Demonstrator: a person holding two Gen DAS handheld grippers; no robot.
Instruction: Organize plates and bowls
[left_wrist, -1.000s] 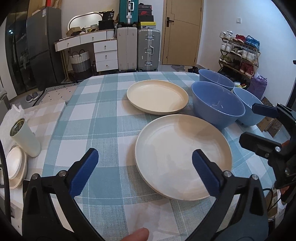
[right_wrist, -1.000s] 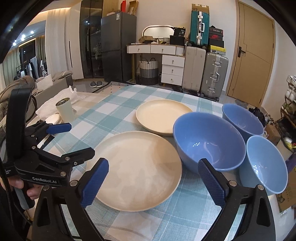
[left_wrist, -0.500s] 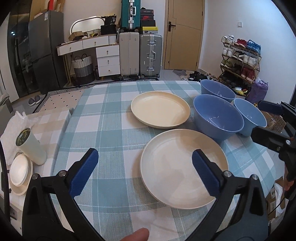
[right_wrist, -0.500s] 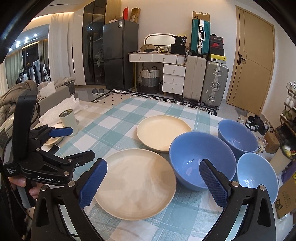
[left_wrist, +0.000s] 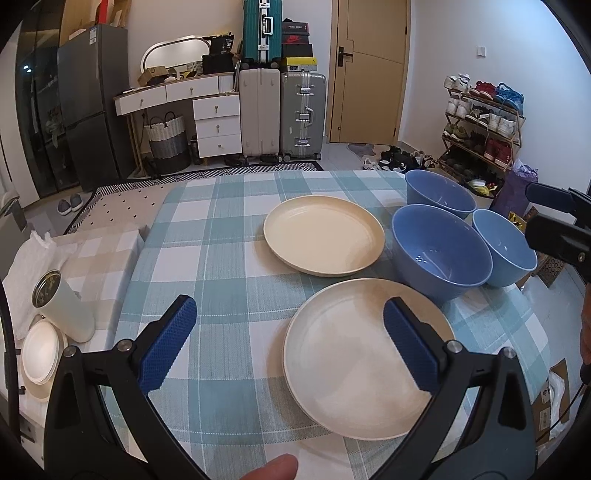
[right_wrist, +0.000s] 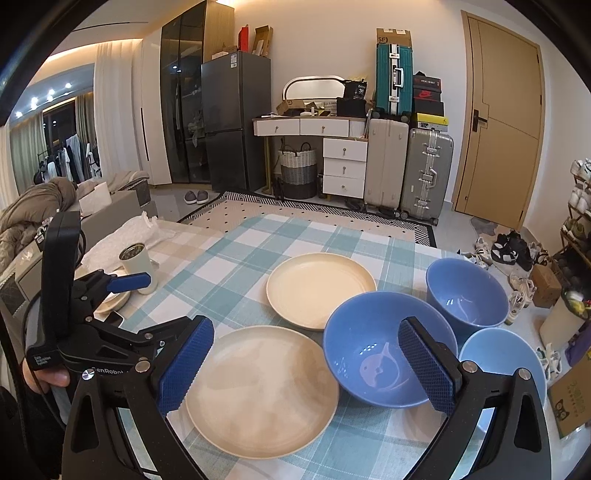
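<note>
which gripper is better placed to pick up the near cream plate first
Left, probably. The open left gripper sits before the near round cream plate, one finger already over it. The open right gripper faces the big blue bowl more.

likely a home: suitcases (right_wrist: 426, 171), shoe rack (left_wrist: 484, 122), fridge (right_wrist: 231, 122).

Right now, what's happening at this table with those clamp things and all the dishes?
A person holds a two-finger gripper in each hand above a checked tablecloth. Both the left gripper and the right gripper are open and hold nothing. On the cloth lie two cream plates, a near one and a far one, beside three blue bowls: a large bowl and two smaller bowls. Nothing is stacked yet.
</note>
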